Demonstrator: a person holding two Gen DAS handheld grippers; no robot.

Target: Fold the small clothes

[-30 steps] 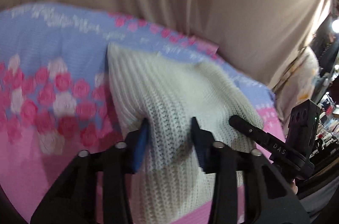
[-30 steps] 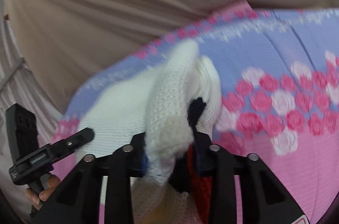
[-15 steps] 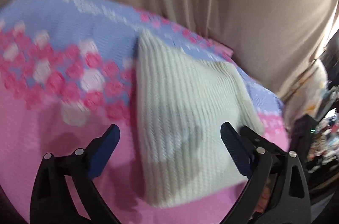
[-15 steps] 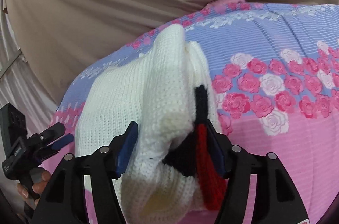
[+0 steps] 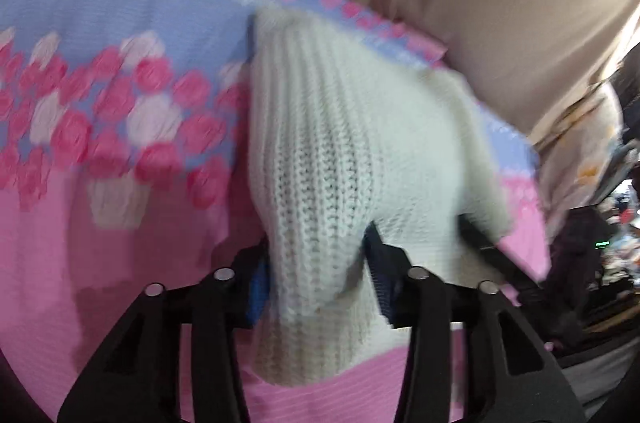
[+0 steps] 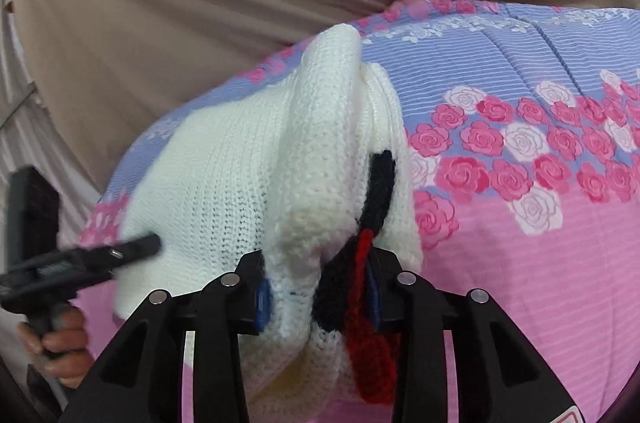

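A white knitted sweater (image 5: 340,143) lies bunched and partly lifted on the flowered bedspread (image 5: 100,103). My left gripper (image 5: 318,279) is shut on a thick fold of its ribbed near edge. In the right wrist view the same sweater (image 6: 240,163) shows black and red trim (image 6: 366,263) at its edge. My right gripper (image 6: 318,297) is shut on that trimmed edge. The left gripper (image 6: 100,257) appears at the left of this view, held by a hand (image 6: 60,351). The left wrist view is blurred.
The bedspread (image 6: 540,243) is pink near me and blue farther off, with a band of roses. A beige curtain (image 6: 200,3) hangs close behind it. Cluttered dark things (image 5: 600,263) and patterned cloth (image 5: 580,151) stand past the bed's right side.
My left gripper opened wide half a second ago and has shut again on the sweater's near fold. My right gripper's fingers loosened, then closed on the trimmed edge.
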